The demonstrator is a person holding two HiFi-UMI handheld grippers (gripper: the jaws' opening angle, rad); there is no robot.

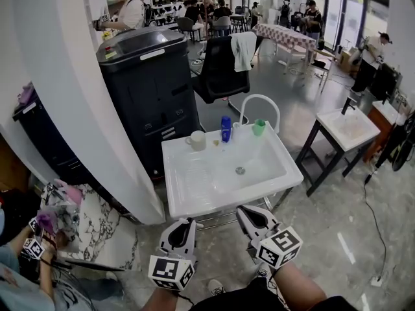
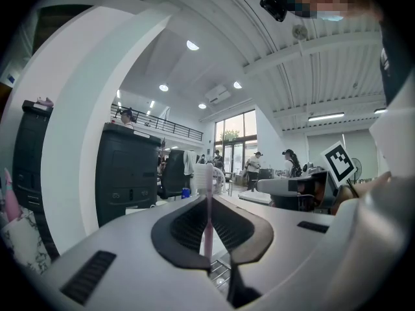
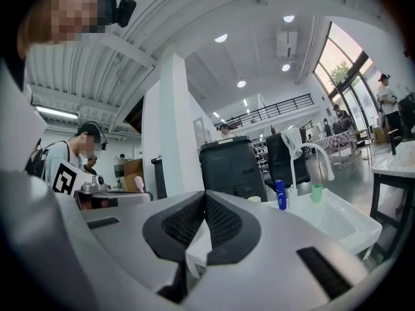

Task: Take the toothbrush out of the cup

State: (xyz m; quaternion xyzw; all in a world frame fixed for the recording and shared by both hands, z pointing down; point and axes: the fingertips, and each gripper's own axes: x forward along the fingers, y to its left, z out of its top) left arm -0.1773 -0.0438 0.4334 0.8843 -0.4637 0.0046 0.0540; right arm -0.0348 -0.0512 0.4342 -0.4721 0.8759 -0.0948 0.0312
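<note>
The left gripper (image 2: 208, 205) is clamped on a slim pink-handled, white-bristled toothbrush (image 2: 203, 177) held upright (well apart from the white ceramic cup (image 1: 197, 140) at the white sink's (image 1: 201, 188) back edge), while the right gripper (image 3: 205, 199) is closed and empty.

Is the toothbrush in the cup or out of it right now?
Out. The left gripper is shut on the toothbrush, which stands upright between its jaws, short of the sink.

A big open lab hall: a freestanding sink (image 1: 214, 181) just ahead of the left gripper (image 1: 187, 223), people (image 1: 222, 9) at tables (image 1: 285, 36) far beyond it, tall windows (image 1: 350, 15), a mezzanine railing (image 3: 272, 114).
</note>
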